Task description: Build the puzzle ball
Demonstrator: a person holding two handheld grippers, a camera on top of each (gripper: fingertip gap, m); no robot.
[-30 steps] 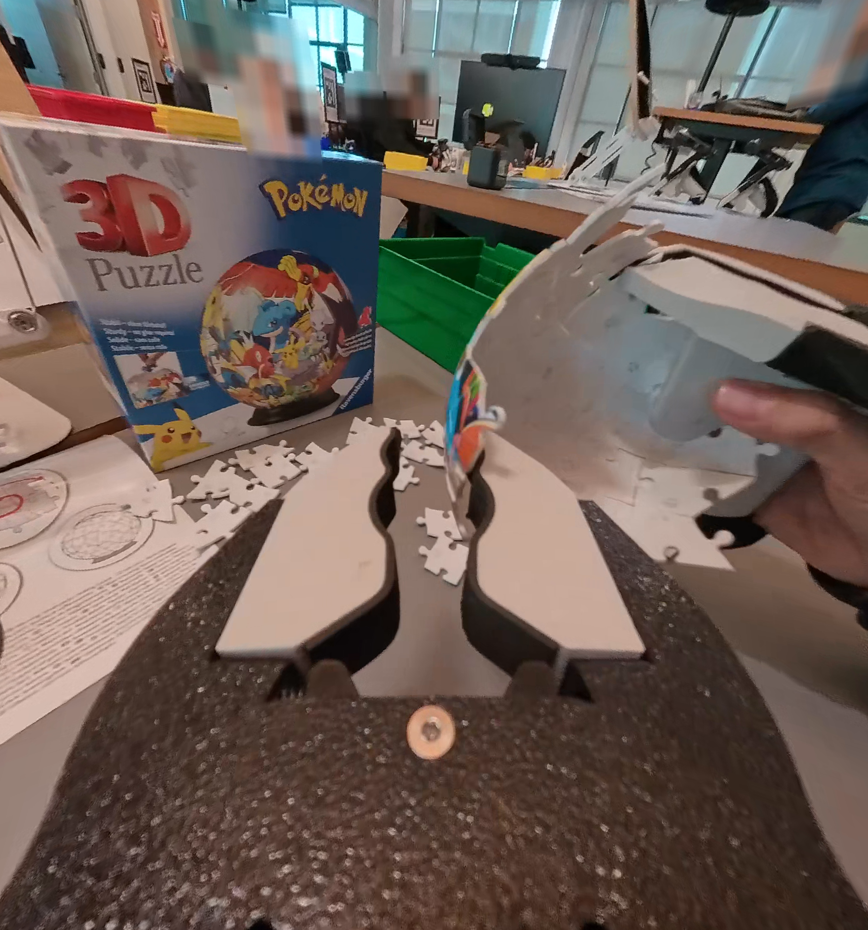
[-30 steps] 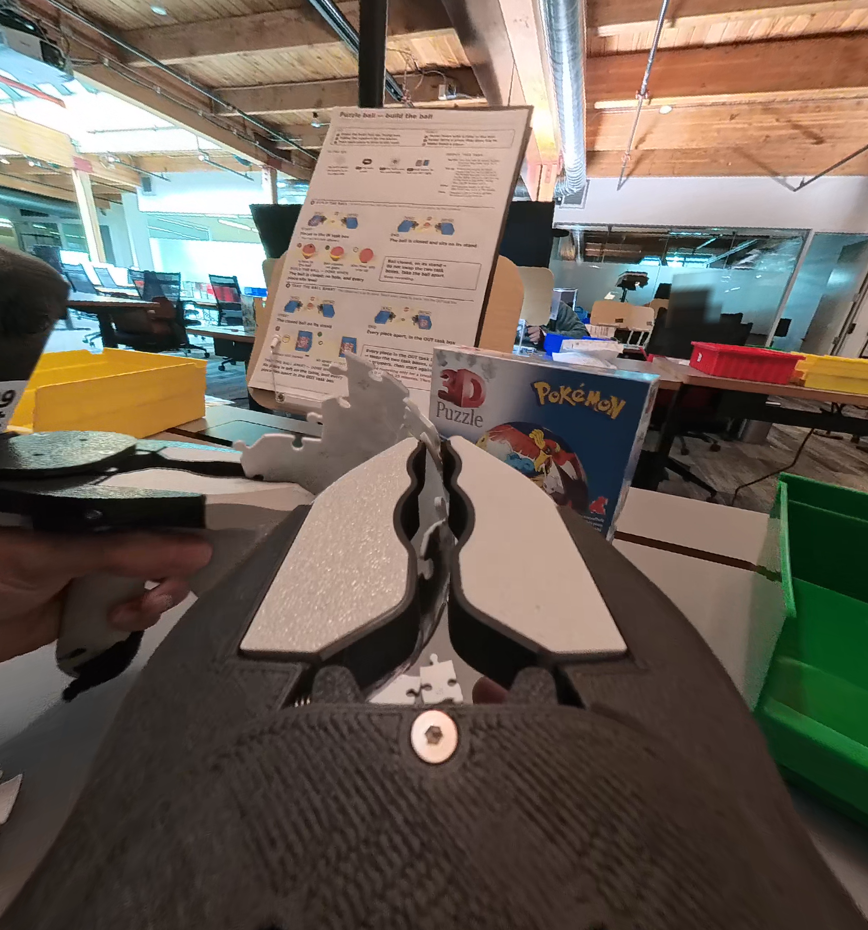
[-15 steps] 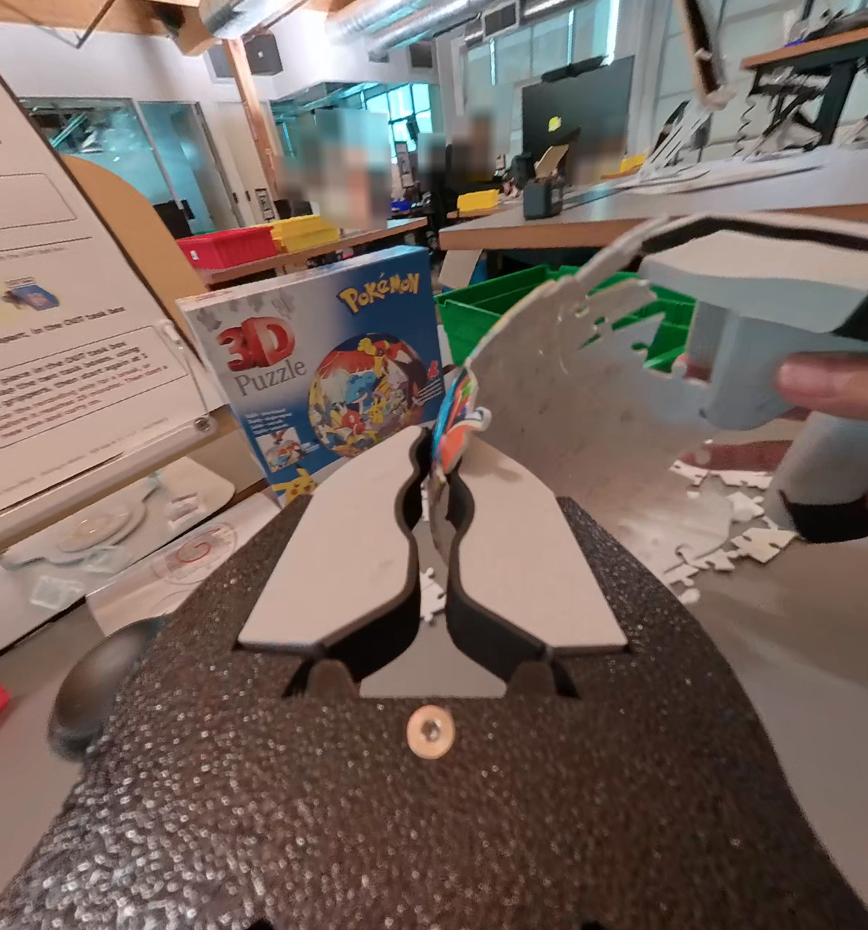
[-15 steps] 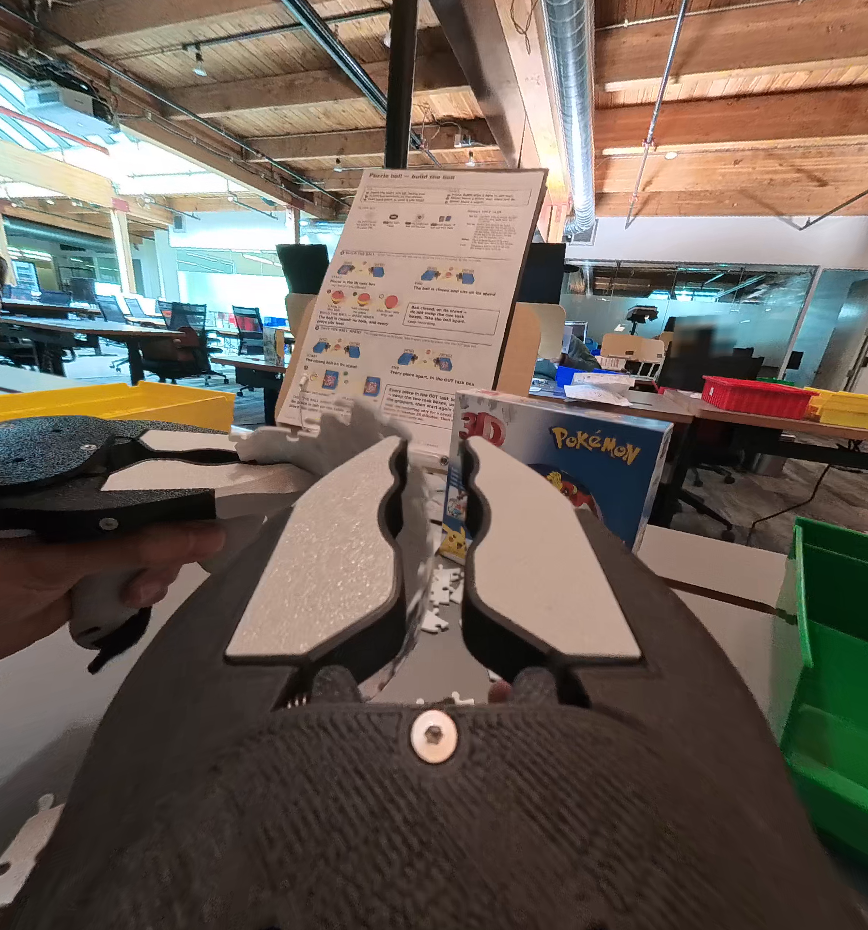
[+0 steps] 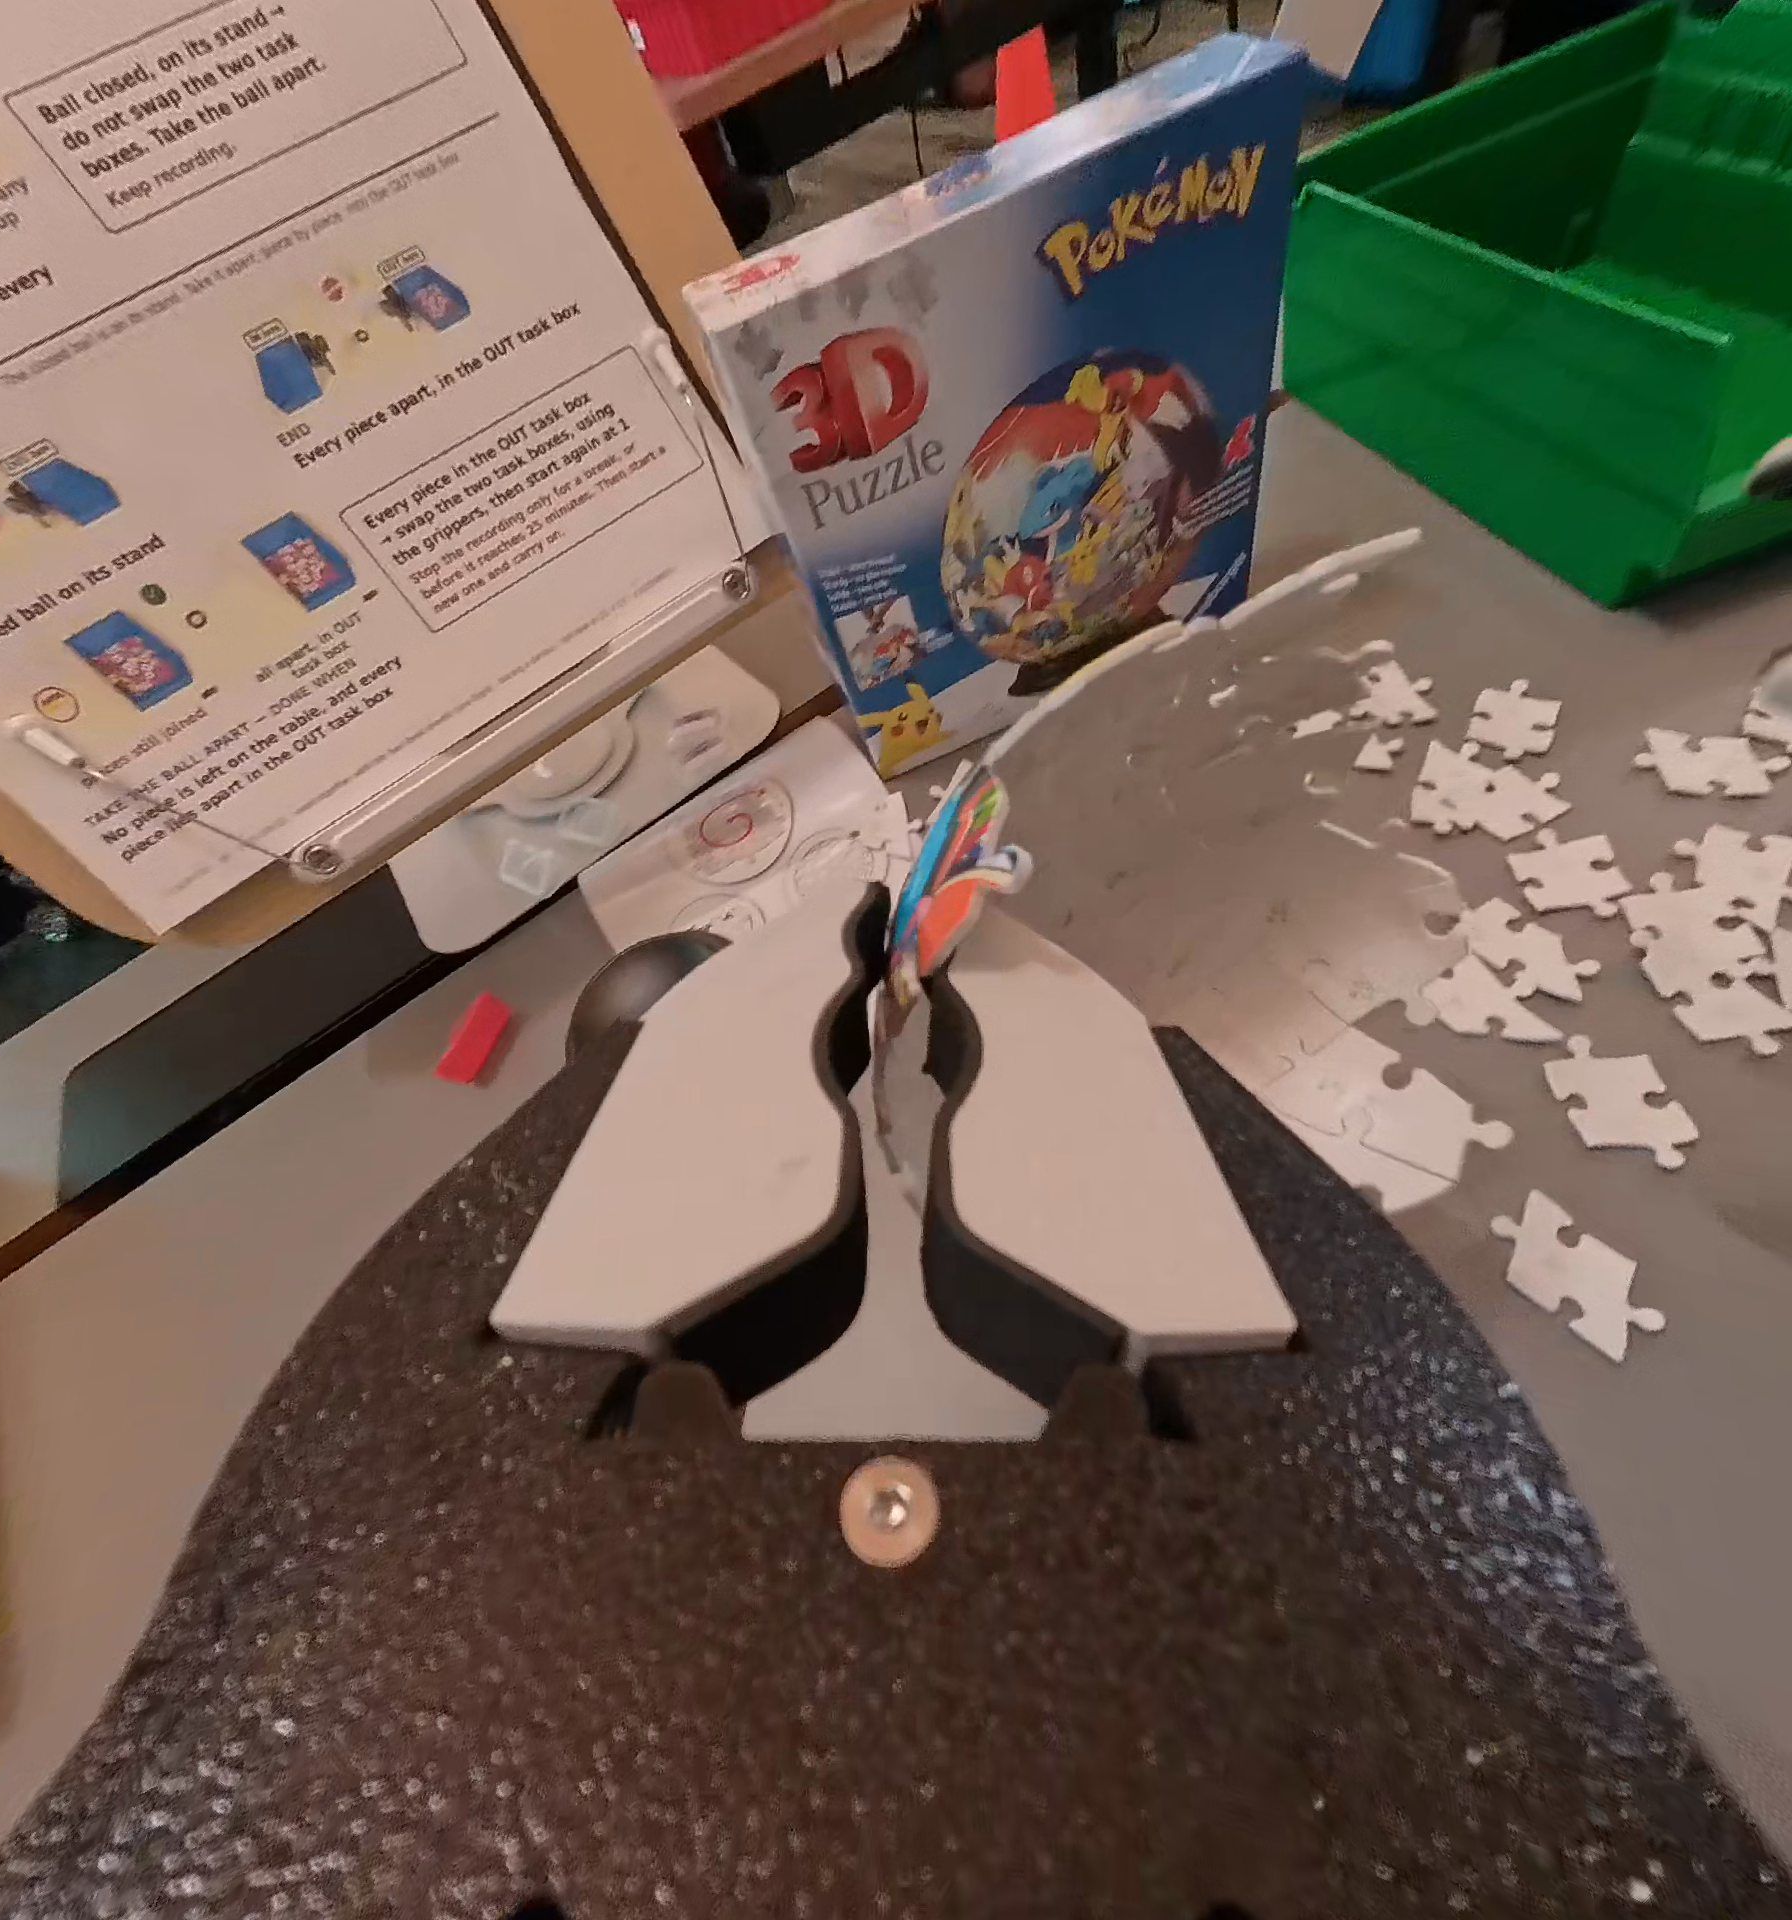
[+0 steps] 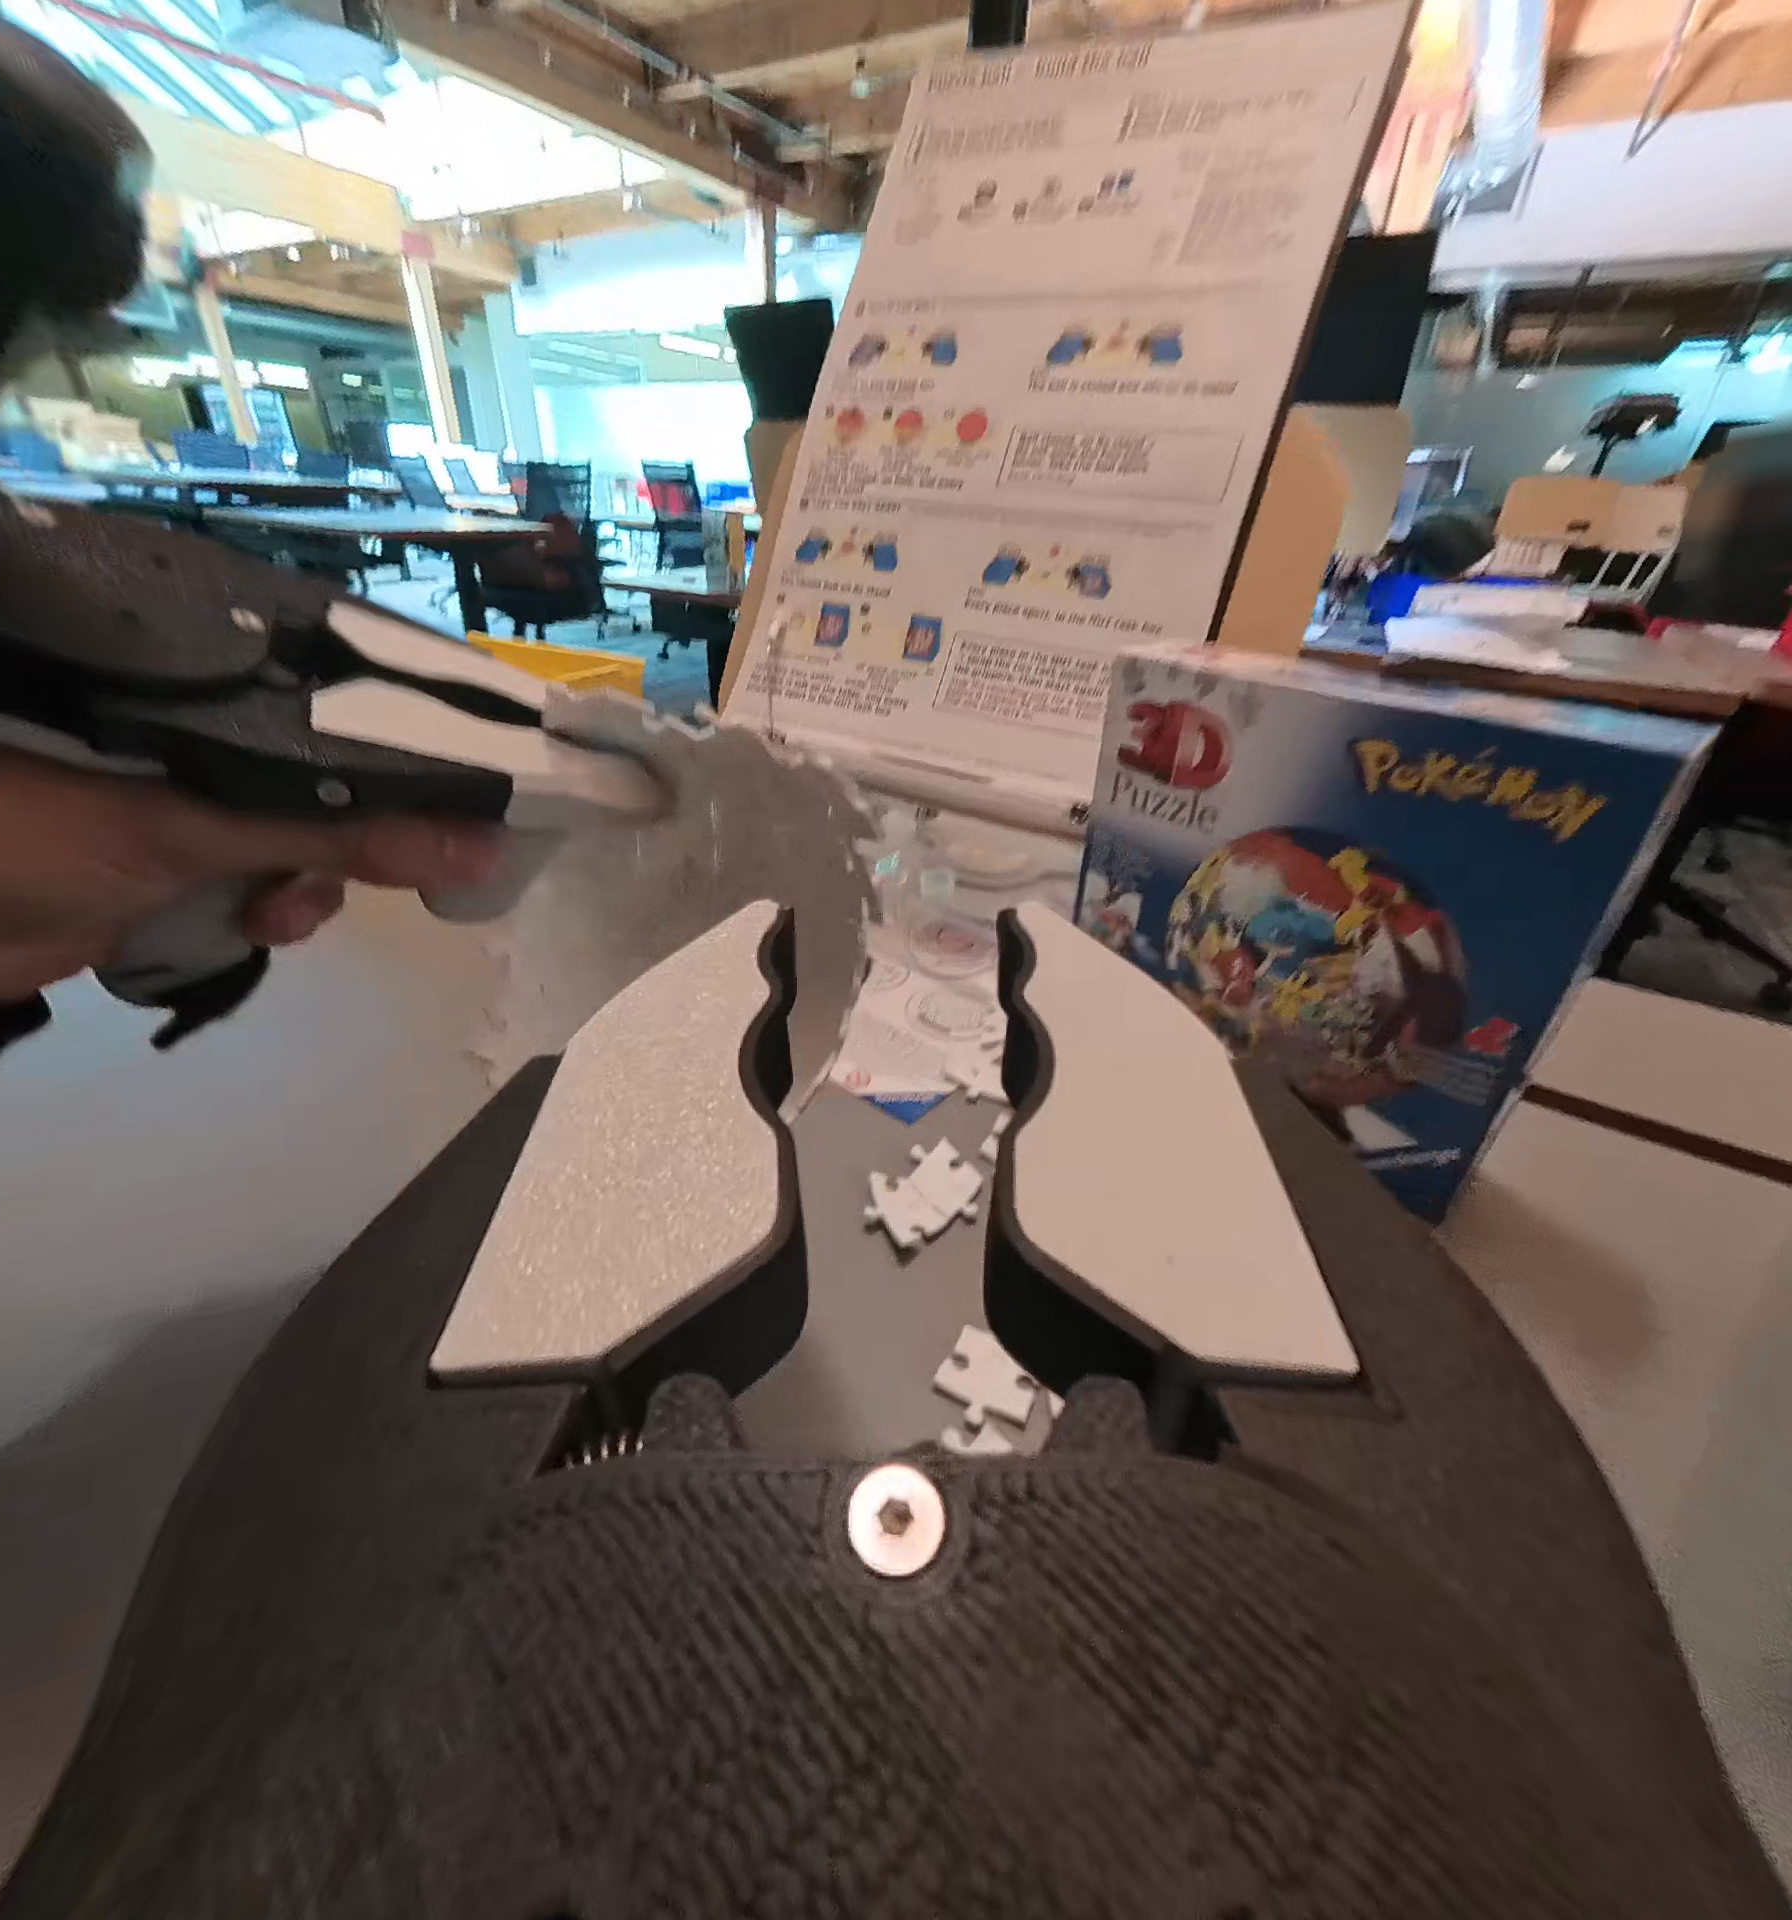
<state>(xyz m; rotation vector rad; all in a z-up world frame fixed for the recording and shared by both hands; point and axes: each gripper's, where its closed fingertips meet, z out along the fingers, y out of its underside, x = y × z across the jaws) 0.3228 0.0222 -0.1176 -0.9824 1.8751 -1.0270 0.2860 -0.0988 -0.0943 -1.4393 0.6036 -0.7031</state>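
Left wrist view: left gripper (image 5: 897,982) jaws clamp the curved puzzle shell (image 5: 1214,831) (right gripper (image 6: 897,966) jaws wide).

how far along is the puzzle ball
Partly done. A curved shell of joined pieces is assembled, well short of a closed ball. In hand: the left gripper is shut on the shell's edge, holding it above the table; the right gripper is open, with the shell beside its left finger. Left: many loose pieces lie white side up on the table, unjoined.
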